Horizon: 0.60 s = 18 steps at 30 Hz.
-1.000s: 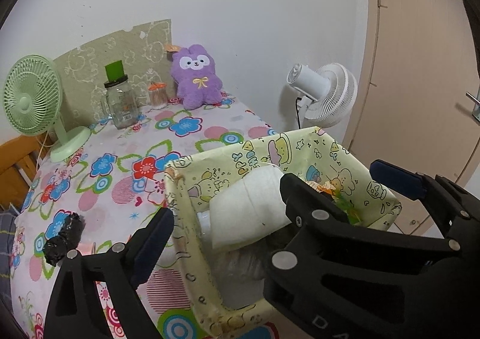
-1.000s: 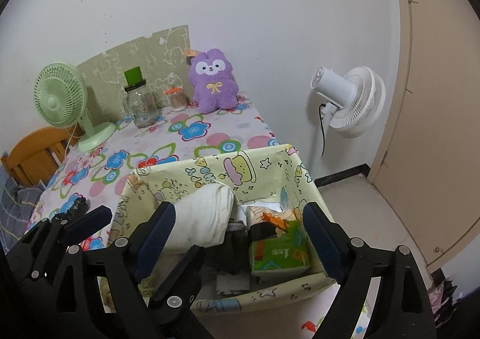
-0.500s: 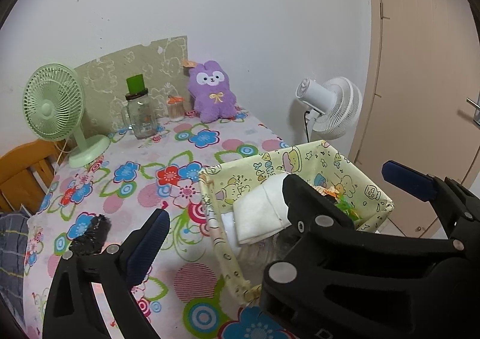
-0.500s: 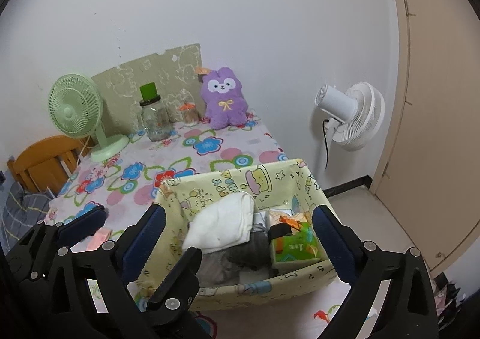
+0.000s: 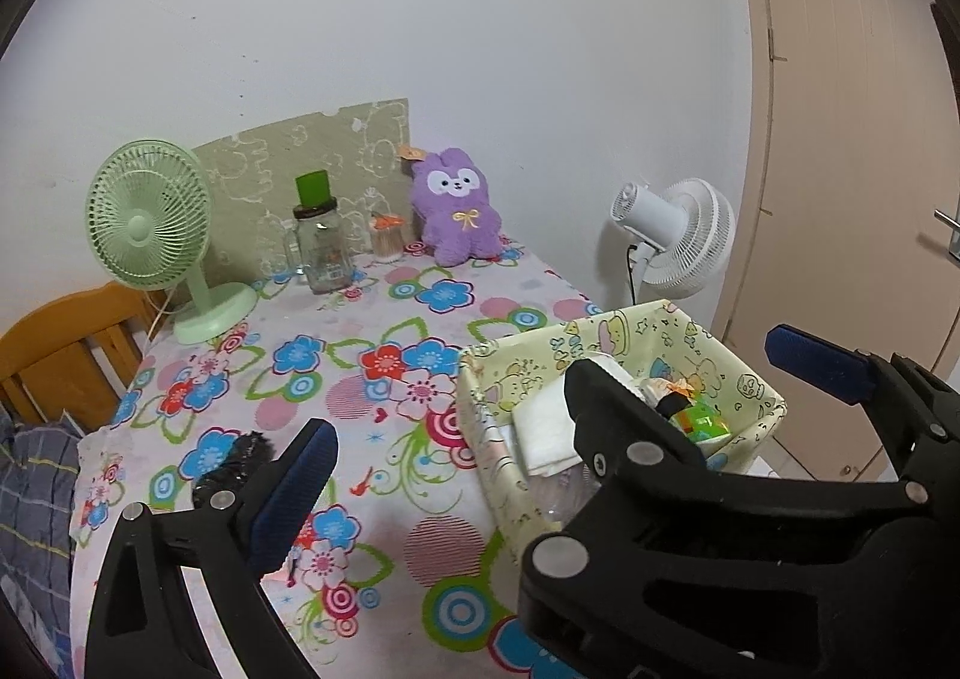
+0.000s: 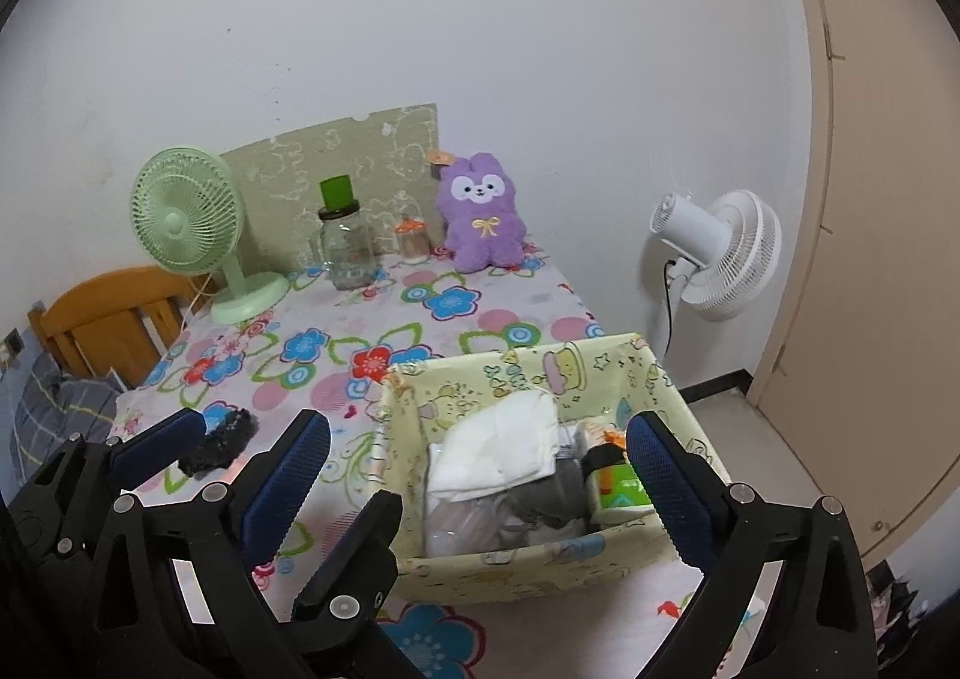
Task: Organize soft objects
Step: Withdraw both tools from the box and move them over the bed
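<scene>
Left wrist view: left gripper [image 5: 540, 391] spread wide, nothing between its blue pads; it sits above the near table edge. Right gripper [image 6: 480, 475] likewise agape and empty, poised over the fabric bin [image 6: 528, 565].

Fabric bin — yellow cartoon print, at the table's near right corner. Contents: folded white cloth [image 6: 498, 451] on top at left, grey cloth beneath, green tissue pack [image 6: 618, 490] at right. Fairly full.

Black fuzzy item [image 6: 222, 442] — loose on the flowered tablecloth [image 6: 372, 331], left of the bin and well apart from it, near the left gripper's side. Judged the next soft piece to collect. Best approach: lower the left gripper straight over it, close on its middle, lift clear of the cloth so the tablecloth is not pinched.

Purple plush rabbit [image 6: 483, 220] — upright against the far wall; also soft, harder to reach.

Obstacles near the rabbit: glass jar [image 6: 345, 250], small orange-lidded jar [image 6: 413, 241], green desk fan [image 6: 198, 235]. White floor fan [image 6: 720, 253] stands off the table, clear of the work.
</scene>
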### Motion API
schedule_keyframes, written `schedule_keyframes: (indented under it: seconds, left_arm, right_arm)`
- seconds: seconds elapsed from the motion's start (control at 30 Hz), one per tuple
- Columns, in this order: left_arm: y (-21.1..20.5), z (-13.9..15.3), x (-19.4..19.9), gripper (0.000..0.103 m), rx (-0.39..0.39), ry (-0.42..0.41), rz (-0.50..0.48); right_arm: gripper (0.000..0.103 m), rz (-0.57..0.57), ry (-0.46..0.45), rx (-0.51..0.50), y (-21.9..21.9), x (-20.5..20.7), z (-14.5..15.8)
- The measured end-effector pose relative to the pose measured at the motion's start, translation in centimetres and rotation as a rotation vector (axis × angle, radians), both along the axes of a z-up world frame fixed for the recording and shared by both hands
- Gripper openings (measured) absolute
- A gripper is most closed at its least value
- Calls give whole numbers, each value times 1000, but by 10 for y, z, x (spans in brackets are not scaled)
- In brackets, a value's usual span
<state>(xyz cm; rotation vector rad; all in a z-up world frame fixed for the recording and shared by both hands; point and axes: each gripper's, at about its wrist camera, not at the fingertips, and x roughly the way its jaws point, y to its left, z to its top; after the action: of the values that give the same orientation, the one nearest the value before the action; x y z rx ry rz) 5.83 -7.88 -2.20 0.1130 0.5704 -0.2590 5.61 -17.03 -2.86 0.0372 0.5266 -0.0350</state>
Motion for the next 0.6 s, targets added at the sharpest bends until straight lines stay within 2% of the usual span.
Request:
schedule_keyframes:
  seconds: [0.6]
  left_arm:
    - [55, 8, -14, 100, -14, -37, 63]
  right_arm:
    - [103, 57, -33, -14, 57, -10, 6]
